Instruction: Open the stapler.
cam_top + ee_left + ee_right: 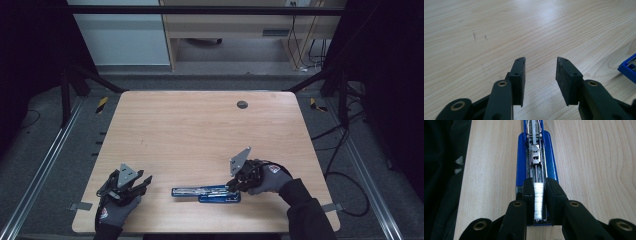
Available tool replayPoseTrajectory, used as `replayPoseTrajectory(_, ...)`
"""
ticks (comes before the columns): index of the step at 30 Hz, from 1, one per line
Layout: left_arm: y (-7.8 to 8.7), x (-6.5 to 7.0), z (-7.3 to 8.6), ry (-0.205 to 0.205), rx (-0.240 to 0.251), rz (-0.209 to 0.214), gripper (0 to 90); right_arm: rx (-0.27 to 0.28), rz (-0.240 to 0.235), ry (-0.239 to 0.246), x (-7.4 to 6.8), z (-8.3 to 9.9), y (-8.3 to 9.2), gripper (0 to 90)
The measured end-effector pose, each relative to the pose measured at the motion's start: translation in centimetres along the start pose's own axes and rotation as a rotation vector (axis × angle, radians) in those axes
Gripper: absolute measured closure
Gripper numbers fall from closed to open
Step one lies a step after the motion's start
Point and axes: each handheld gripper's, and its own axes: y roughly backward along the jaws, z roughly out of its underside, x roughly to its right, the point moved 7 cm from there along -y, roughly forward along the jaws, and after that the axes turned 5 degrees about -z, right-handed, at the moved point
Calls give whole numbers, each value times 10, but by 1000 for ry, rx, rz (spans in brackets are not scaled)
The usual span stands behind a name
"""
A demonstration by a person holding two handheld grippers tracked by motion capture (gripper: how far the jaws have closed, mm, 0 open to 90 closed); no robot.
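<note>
A blue stapler [205, 192] lies opened out flat near the table's front edge, its metal magazine channel facing up [535, 157]. My right gripper [235, 184] is at its right end. In the right gripper view the jaws [539, 195] are shut on a silver strip of staples [539, 200], held right over the channel's near end; whether the strip touches the channel I cannot tell. My left gripper [142, 181] rests at the front left, apart from the stapler. Its jaws [540, 75] stand open over bare wood, and a corner of the stapler [627, 68] shows at the right of its view.
The wooden table [200, 130] has a round cable hole [242, 104] at the back. The front edge is close behind the stapler, with dark cloth [444, 182] beyond it. Metal rails and cables [345, 150] run along the floor at the sides.
</note>
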Motion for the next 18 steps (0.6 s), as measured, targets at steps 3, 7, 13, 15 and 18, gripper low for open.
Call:
replayPoseTrajectory(3, 0, 0, 0, 0, 0, 0, 599, 9, 0, 2, 0, -1, 1, 786)
replayPoseTrajectory(7, 0, 0, 0, -1, -1, 0, 599, 19, -8, 11, -1, -2, 2, 787)
replayPoseTrajectory(13, -1, 0, 0, -1, -4, -2, 599, 8, -22, 0, -1, -1, 2, 787)
replayPoseTrajectory(15, -1, 0, 1, -1, -4, -3, 599, 6, -28, 10, 0, 0, 1, 787)
replayPoseTrajectory(18, -1, -1, 1, 1, -6, -6, 599, 0, -35, 17, 1, 1, 0, 787)
